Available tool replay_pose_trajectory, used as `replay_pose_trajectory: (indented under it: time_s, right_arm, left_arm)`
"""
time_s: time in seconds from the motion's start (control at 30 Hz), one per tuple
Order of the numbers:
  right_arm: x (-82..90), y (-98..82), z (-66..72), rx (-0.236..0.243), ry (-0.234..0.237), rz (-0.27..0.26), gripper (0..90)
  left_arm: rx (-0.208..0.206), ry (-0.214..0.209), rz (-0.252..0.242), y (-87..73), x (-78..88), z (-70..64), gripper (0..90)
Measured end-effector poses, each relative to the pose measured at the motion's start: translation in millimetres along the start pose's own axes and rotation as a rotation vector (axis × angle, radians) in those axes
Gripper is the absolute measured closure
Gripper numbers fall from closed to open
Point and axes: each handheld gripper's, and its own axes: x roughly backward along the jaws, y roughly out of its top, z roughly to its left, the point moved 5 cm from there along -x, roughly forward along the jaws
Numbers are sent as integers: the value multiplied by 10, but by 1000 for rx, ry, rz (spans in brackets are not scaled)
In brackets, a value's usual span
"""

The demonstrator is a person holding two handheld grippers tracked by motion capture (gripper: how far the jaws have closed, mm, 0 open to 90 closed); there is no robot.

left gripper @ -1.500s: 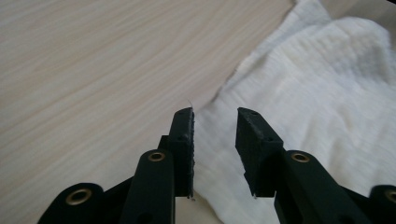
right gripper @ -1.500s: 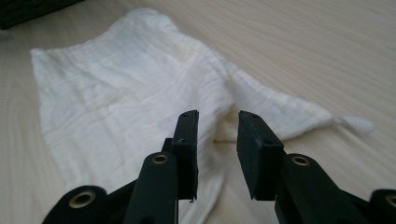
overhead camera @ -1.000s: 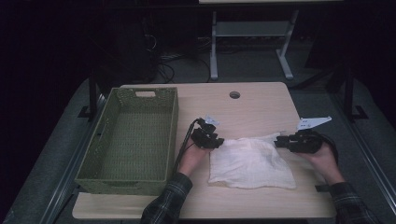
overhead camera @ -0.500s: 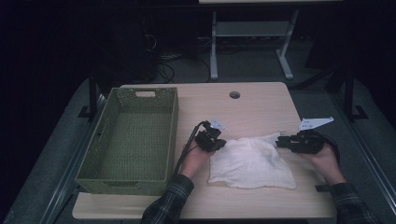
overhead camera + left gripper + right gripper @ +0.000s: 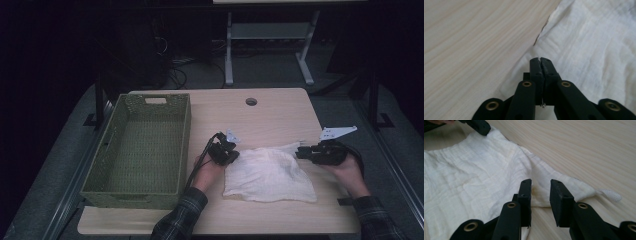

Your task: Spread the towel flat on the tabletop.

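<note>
Far left on the wooden table (image 5: 280, 112) sits a green woven basket (image 5: 140, 150), long side running away from the person. Just right of it, the left hand (image 5: 207, 172) holds the left gripper (image 5: 231, 156) at the near-left corner of a white cloth (image 5: 267, 172). The left gripper view shows its jaws pressed tight together, a thin edge of the cloth (image 5: 586, 50) pinched between the tips, so it is clamped on the fabric; the jaws have just been closing onto that edge. The cloth lies flat, a bit rumpled, mid-table toward the person's side, well apart from the basket.

On the right, the right hand (image 5: 347, 172) holds the right gripper (image 5: 300, 151) at the cloth's far-right corner. In the right gripper view the jaws stand apart with a gap between them, the cloth's (image 5: 474, 182) corner lying below and between them on the table; the pads are not pressing it, so released. A small white loop tag (image 5: 610, 194) sticks out from that corner. The left gripper's tip (image 5: 480, 127) shows at the far corner.
</note>
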Motion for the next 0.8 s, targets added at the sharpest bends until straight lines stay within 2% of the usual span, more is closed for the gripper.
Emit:
replay_pose_trajectory:
  time_s: [0.1, 0.17, 0.23, 0.27, 0.3, 0.37, 0.43, 0.47, 0.5, 0.53, 0.57, 0.63, 0.67, 0.7, 0.73, 0.8]
  right_arm:
    - [3, -2, -4, 1, -1, -1, 708]
    - [4, -3, -5, -1, -1, -4, 709]
    - [8, -4, -5, -3, 0, -5, 710]
    - [15, -7, -10, -1, -2, -3, 715]
    - [15, -7, -10, -1, -2, -3, 715]
    - [24, -9, -21, -6, -4, -6, 715]
    - [24, -9, -22, -10, -4, -7, 714]
    - [24, -13, -24, -13, -4, -6, 714]
    - [24, -15, -31, -4, -5, -6, 714]
    - [24, -15, -31, -4, -5, -6, 714]
    - [23, -10, -37, -7, -5, -12, 713]
    - [27, -8, -44, -6, -9, -10, 712]
    - [31, 7, -66, -16, -10, -16, 709]
    - [31, 7, -66, -16, -10, -16, 709]
    - [25, 19, -102, -15, -16, -18, 703]
    - [21, 37, -149, -23, -24, -24, 701]
  left_arm:
    - [5, -10, -10, 20, 54, -40, 897]
    - [3, -35, -14, 25, 101, -103, 898]
    - [1, -74, 1, -3, 143, -196, 898]
    - [-9, -105, 11, -56, 163, -309, 899]
    - [-9, -105, 11, -56, 163, -309, 899]
    - [-26, -142, 46, -132, 159, -459, 898]
    - [-34, -152, 52, -147, 150, -502, 898]
    - [-54, -182, 76, -173, 125, -580, 897]
    - [-54, -182, 76, -173, 125, -580, 895]
    - [-57, -199, 80, -175, 117, -604, 895]
    - [-59, -195, 53, -139, 140, -594, 818]
    - [-53, -184, 34, -106, 166, -564, 799]
    - [-39, -143, -2, -31, 221, -448, 782]
    - [-39, -143, -2, -31, 221, -448, 781]
    - [-4, -96, -25, 30, 244, -310, 780]
    - [34, -36, -35, 72, 215, -166, 772]
